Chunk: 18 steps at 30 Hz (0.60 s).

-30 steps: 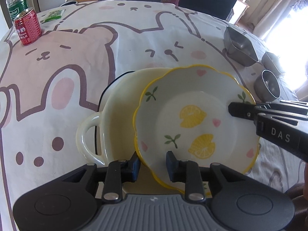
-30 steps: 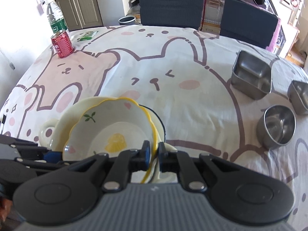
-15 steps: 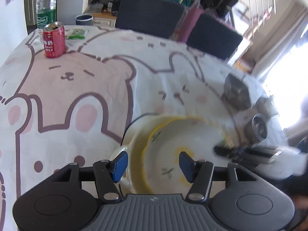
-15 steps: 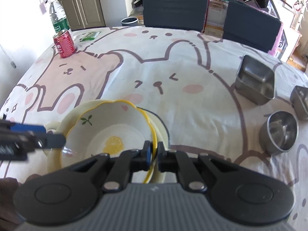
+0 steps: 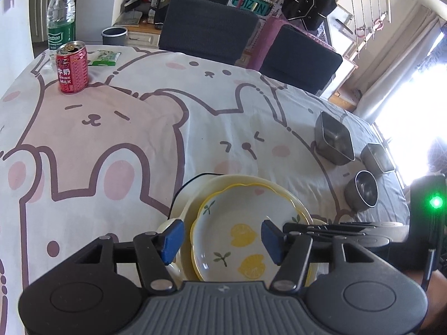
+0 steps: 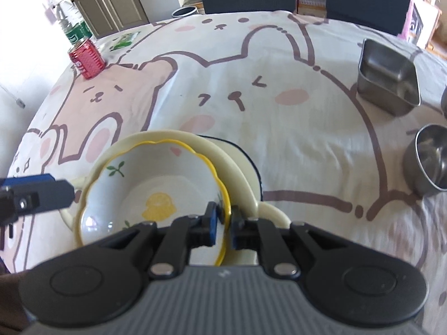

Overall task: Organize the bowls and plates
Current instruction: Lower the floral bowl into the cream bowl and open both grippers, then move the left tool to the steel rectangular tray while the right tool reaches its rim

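Observation:
A white lemon-print bowl (image 5: pixel 245 234) with a yellow scalloped rim sits inside a cream handled dish (image 5: pixel 192 195), which rests on a dark-rimmed plate (image 6: pixel 251 162). My left gripper (image 5: pixel 222 240) hovers above the bowl's near side. Its jaws are opening, wide apart, and the pads touch nothing. In the right wrist view my right gripper (image 6: pixel 225 223) pinches the right rim of the bowl (image 6: pixel 156 184). Its jaws are easing open, with the rim still between the pads. One left finger (image 6: pixel 42 192) shows at the left, and the right fingers (image 5: pixel 335 227) reach in from the right.
Two square steel tubs (image 5: pixel 333 139) (image 5: pixel 377 157) and a round steel bowl (image 5: pixel 361 192) stand at the right. A red can (image 5: pixel 72 68), a water bottle (image 5: pixel 61 14) and a green packet (image 5: pixel 104 57) are at the far left. Dark chairs (image 5: pixel 206 33) line the far edge.
My left gripper let go of the bowl's near rim, opened wide and lifted back. The bowl now lies flatter in the cream dish. My right gripper stays on the rim.

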### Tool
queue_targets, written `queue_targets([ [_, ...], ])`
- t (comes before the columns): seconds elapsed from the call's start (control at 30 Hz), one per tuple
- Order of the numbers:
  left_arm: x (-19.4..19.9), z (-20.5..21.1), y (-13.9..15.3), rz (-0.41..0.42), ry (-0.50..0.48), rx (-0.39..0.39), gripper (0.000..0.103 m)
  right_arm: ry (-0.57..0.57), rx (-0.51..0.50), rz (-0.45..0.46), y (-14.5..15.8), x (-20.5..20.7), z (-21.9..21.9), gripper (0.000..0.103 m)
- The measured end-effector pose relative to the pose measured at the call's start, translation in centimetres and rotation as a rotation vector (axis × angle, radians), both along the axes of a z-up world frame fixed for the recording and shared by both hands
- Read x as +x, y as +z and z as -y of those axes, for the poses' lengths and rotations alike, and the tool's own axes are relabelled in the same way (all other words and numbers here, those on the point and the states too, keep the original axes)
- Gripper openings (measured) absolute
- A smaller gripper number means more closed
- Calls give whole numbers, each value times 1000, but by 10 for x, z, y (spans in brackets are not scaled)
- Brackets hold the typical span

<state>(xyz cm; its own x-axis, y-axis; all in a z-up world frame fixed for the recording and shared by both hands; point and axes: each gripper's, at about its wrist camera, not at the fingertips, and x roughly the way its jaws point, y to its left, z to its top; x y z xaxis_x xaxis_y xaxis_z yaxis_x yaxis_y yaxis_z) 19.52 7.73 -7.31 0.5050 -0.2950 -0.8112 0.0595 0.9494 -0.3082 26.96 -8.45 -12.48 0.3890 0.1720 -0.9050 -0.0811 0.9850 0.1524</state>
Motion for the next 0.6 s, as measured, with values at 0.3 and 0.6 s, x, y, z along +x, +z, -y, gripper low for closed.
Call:
queue_targets([
  [0.3,0,3,-1,-6,-9,23,67,1,22,-52,2,3,0,26],
  [0.6,-3,2,1,-6,-6,37,68,6,30,35,31,-11,3,75],
])
